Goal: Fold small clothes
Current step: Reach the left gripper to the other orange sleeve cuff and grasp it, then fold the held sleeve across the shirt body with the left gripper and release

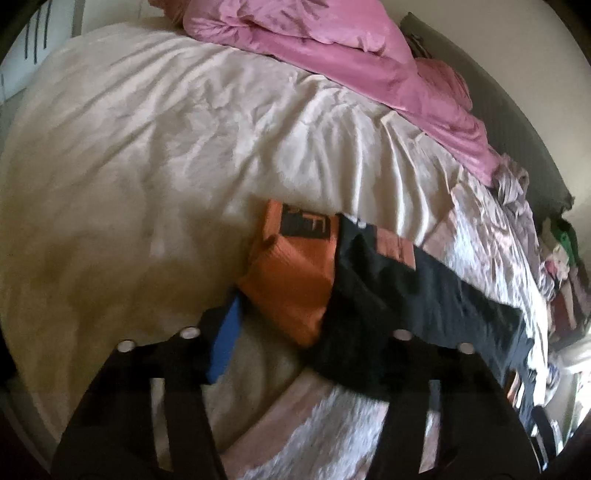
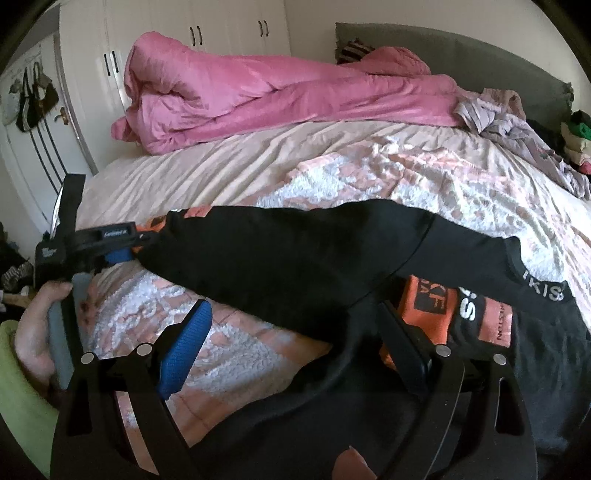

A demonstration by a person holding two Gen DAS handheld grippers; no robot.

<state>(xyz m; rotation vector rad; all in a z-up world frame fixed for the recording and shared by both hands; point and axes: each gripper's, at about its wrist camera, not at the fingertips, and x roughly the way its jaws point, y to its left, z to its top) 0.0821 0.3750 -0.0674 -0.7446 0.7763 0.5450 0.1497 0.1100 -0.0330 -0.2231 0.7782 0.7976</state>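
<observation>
A pair of black and orange briefs [image 1: 369, 280] lies on the patterned blanket [image 1: 332, 424], partly folded, with the black part draped over the orange panel [image 1: 291, 288]. In the right wrist view the briefs [image 2: 314, 258] stretch across the middle, with a lettered waistband [image 2: 543, 291] at the right. My left gripper [image 1: 295, 332] is open, its blue pad [image 1: 225, 343] at the left and the garment between its fingers. It also shows in the right wrist view [image 2: 122, 247] at the garment's left end. My right gripper [image 2: 291, 332] is open, with black fabric lying across the gap between its fingers.
A pink duvet [image 2: 258, 96] is bunched at the far side of the bed. A cream sheet [image 1: 147, 166] covers the left part. Loose lilac clothes [image 2: 517, 129] and a pile of clothes [image 2: 576, 140] lie at the right. White wardrobes [image 2: 184, 29] stand behind.
</observation>
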